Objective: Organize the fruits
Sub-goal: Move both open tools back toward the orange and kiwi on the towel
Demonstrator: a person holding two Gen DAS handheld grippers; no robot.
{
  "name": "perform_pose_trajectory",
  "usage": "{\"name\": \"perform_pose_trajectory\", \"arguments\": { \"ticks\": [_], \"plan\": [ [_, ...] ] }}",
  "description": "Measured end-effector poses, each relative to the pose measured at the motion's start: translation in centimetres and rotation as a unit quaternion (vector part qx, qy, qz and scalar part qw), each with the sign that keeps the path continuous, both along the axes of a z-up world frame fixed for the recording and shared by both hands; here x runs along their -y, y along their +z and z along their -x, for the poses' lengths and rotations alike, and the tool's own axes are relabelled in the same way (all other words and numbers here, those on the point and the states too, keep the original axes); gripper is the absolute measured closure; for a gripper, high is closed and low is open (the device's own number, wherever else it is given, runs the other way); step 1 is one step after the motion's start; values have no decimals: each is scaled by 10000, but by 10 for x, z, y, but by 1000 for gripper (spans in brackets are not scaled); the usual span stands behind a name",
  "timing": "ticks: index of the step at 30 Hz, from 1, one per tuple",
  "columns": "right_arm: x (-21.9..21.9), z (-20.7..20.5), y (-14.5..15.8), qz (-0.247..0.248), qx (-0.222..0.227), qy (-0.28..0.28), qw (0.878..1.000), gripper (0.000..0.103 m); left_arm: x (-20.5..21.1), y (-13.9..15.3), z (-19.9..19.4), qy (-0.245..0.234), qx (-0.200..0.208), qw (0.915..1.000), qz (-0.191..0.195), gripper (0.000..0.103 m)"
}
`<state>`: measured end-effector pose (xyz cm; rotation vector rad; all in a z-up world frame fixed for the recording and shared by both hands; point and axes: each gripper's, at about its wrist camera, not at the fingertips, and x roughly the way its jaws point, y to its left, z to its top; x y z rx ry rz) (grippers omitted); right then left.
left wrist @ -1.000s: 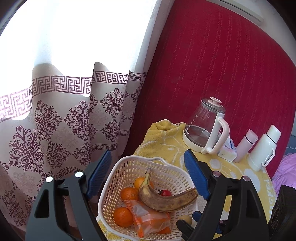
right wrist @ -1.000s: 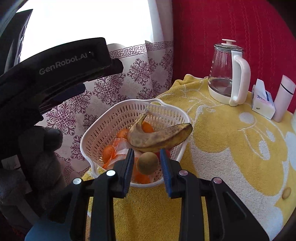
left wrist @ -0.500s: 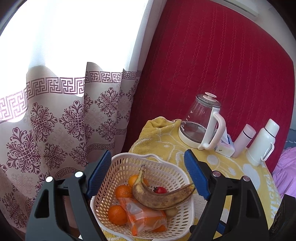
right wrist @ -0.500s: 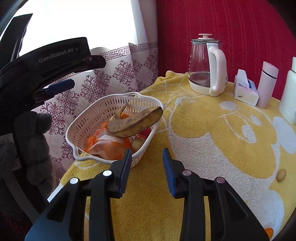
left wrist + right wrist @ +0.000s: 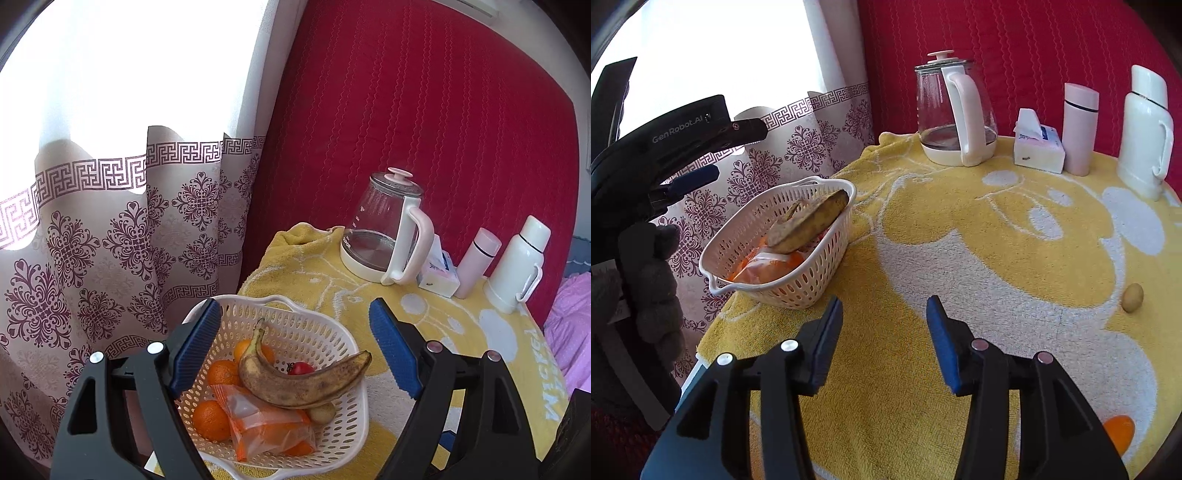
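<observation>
We see the white perforated plastic basket (image 5: 347, 417) at lower centre of the left view, holding a spotted brown banana (image 5: 299, 384), oranges (image 5: 212, 421), a small red tomato (image 5: 301, 367) and an orange-filled plastic bag (image 5: 266, 424). Left gripper (image 5: 295, 343) jaws wide, empty. Right gripper (image 5: 884, 334) jaws wide, empty. Small yellowish fruit (image 5: 1133, 297) lies on the yellow towel (image 5: 960, 236), right edge.

Blown-out daylight through the curtain (image 5: 110, 240); sharp frames, fisheye-bent, dark-vignetted edges.

Banana (image 5: 303, 384) hides most of small tan fruit (image 5: 322, 412).
</observation>
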<state>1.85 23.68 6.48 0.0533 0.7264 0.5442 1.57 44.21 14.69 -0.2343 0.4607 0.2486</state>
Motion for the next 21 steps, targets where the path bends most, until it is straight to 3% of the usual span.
{"name": "perform_pose_trajectory", "arguments": {
  "ticks": [6,21],
  "plan": [
    [21,-5,-6,-136,-122,-275,9995,44,18,-3,-4,-138,-60,9997,-172,7],
    [58,-10,-12,-317,-280,-734,9964,42,49,-10,-8,-425,-163,9980,-441,6]
  ]
}}
